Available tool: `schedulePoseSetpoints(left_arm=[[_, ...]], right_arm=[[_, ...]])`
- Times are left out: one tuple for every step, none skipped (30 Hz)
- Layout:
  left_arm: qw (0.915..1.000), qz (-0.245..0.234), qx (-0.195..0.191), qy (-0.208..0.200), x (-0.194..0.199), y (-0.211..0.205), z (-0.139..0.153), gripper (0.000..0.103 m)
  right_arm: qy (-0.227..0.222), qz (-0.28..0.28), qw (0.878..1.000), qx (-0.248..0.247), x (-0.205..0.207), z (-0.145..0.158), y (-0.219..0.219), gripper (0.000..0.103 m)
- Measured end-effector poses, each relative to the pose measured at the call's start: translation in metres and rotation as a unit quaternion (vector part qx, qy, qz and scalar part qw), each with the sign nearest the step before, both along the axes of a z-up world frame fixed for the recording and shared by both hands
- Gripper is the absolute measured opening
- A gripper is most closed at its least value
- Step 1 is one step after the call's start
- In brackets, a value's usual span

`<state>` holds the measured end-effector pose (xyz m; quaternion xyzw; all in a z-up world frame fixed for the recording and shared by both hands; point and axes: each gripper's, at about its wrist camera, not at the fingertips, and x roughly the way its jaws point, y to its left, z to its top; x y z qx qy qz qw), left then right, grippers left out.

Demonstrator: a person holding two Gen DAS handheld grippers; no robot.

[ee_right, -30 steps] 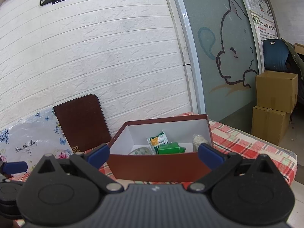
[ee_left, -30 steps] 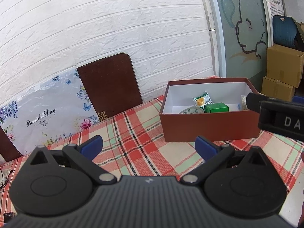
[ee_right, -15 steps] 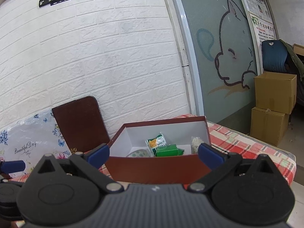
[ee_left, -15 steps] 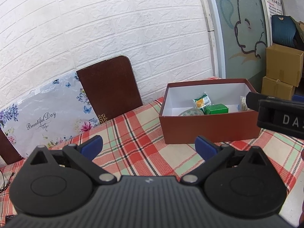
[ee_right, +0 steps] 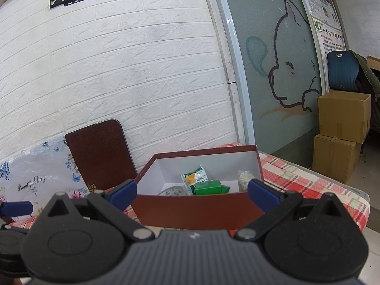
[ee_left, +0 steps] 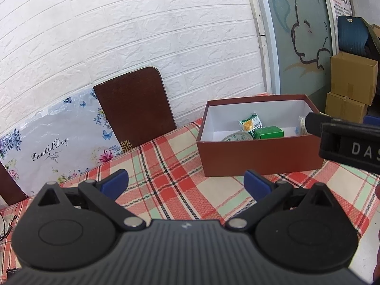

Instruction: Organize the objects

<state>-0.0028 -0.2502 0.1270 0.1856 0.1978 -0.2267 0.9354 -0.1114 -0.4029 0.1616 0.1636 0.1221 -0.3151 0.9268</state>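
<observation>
An open red-brown box [ee_left: 258, 156] with a white inside stands on the plaid tablecloth [ee_left: 171, 166]; it also shows in the right wrist view [ee_right: 197, 210]. Inside lie a green carton [ee_left: 269, 132], a green and yellow packet [ee_left: 250, 121], a patterned round dish [ee_left: 236, 138] and a pale bag [ee_right: 244, 178]. My left gripper [ee_left: 185, 182] is open and empty, above the cloth, left of and short of the box. My right gripper [ee_right: 192, 192] is open and empty, close before the box's near wall; its body shows in the left wrist view [ee_left: 349, 144].
A dark brown board [ee_left: 135, 106] and a floral "Beautiful Day" board [ee_left: 57, 142] lean on the white brick wall behind the table. Stacked cardboard boxes [ee_right: 342, 133] and a blue chair [ee_right: 342, 71] stand on the floor at the right, past the table edge.
Both grippers have drawn back and up a little, so the box sits slightly lower and farther in both views. Both stay open and empty. The box's contents have not moved.
</observation>
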Motion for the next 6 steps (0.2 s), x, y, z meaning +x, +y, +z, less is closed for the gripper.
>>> schedulePoseSetpoints(left_arm=[[1.0, 0.0, -0.001, -0.001, -0.0003, 0.0002, -0.0001, 0.103], [1.0, -0.001, -0.002, -0.001, -0.0004, 0.0006, -0.0001, 0.103], [1.0, -0.002, -0.003, 0.001, -0.0003, 0.0007, -0.0002, 0.103], [1.0, -0.004, -0.004, 0.002, -0.0003, 0.0007, -0.0003, 0.103], [1.0, -0.006, -0.004, 0.003, -0.0001, 0.0007, -0.0002, 0.103], [1.0, -0.006, -0.004, 0.003, 0.0002, 0.0004, -0.0003, 0.103]], right_arm=[[0.0, 0.0, 1.0, 0.0, 0.0, 0.0, 0.0002, 0.103], [0.0, 0.0, 1.0, 0.0, 0.0, 0.0, 0.0004, 0.103], [0.0, -0.001, 1.0, 0.0, 0.0, 0.0, 0.0006, 0.103], [0.0, -0.001, 1.0, 0.0, 0.0002, 0.0001, 0.0007, 0.103], [0.001, -0.001, 1.0, 0.0, 0.0003, 0.0, 0.0006, 0.103], [0.002, 0.0, 1.0, 0.0, 0.001, -0.0007, 0.0003, 0.103]])
